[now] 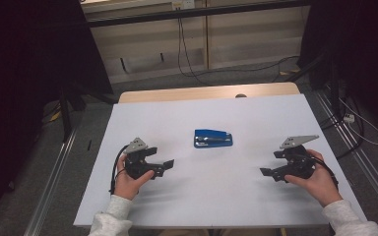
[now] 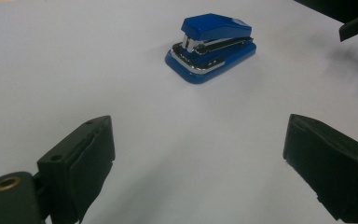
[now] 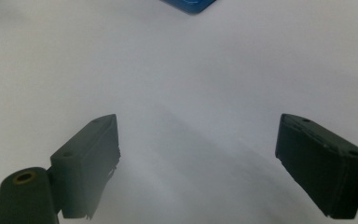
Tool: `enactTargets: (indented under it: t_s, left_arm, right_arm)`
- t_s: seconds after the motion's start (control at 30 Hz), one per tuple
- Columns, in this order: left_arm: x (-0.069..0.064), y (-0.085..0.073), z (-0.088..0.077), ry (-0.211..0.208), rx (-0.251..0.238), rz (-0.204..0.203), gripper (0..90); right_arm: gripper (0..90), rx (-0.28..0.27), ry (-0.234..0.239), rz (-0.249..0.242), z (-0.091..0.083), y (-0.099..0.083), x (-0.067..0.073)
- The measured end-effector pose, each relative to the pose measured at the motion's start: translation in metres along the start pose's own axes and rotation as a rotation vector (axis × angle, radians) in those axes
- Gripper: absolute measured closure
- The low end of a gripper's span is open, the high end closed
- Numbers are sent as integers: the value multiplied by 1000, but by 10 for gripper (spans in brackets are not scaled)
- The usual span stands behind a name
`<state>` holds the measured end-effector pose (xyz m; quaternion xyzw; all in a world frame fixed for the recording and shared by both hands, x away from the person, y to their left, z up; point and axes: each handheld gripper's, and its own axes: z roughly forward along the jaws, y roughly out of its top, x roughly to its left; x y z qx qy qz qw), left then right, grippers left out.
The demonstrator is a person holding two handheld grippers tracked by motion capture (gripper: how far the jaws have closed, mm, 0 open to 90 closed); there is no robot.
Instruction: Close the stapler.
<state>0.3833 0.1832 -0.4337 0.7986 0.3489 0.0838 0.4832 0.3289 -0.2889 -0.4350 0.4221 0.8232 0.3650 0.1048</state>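
While the person's two hands rest low over the near half of the table [image 1: 142, 115], a blue stapler [image 1: 213, 138] lies flat on the white top, alone near the middle and a little toward the far edge, well apart from both tools. It lies lengthwise across the table, its blue lid down over a silver and black middle and a blue base. The left gripper [image 1: 163, 167] sits near the left edge, held in the left hand [image 1: 130, 179], its black jaws pointing inward toward the table's middle and spread wide with nothing between them; a grey plate rides on top and a black cable loops off beside the wrist. In the left gripper view the jaws stand far apart over bare white surface, with the stapler [image 2: 210, 46] ahead and a little up the frame, and a dark bit of the other tool at the upper right corner. The right gripper [image 1: 270, 173] sits near the right edge, held in the right hand [image 1: 320, 182], its jaws likewise pointing inward and wide, gripping nothing. In the right gripper view the two jaws are well spread over plain white top, and just a blue corner of the stapler [image 3: 189, 4] peeks in at the upper edge. Both sleeves are pale grey. A strip of bare wood shows along the table's far edge.
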Motion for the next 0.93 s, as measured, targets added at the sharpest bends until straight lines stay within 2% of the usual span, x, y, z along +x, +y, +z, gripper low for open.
enactTargets:
  t_s: [0.13, 0.33, 0.43, 0.6, 0.7, 0.93]
  left_arm:
    - [0, -2, -5, -1, 15, 12, 84]
    - [1, -7, -11, 1, 10, 5, 84]
    - [1, -8, -14, 7, 11, 15, 84]
    - [3, -13, -21, 20, 11, 5, 84]
    - [3, -14, -26, 24, 19, 16, 84]
    - [6, -18, -35, 42, 7, 8, 84]
  right_arm:
    - [131, -3, -3, -5, -5, -4, 0]
    - [137, 1, -1, -23, -10, -9, 3]
    - [134, -8, -4, -23, -13, -11, 3]
    - [135, -14, -6, -16, -17, -14, 4]
    - [135, -19, -2, -15, -19, -16, 3]
    - [135, -24, 3, -7, -20, -18, 3]
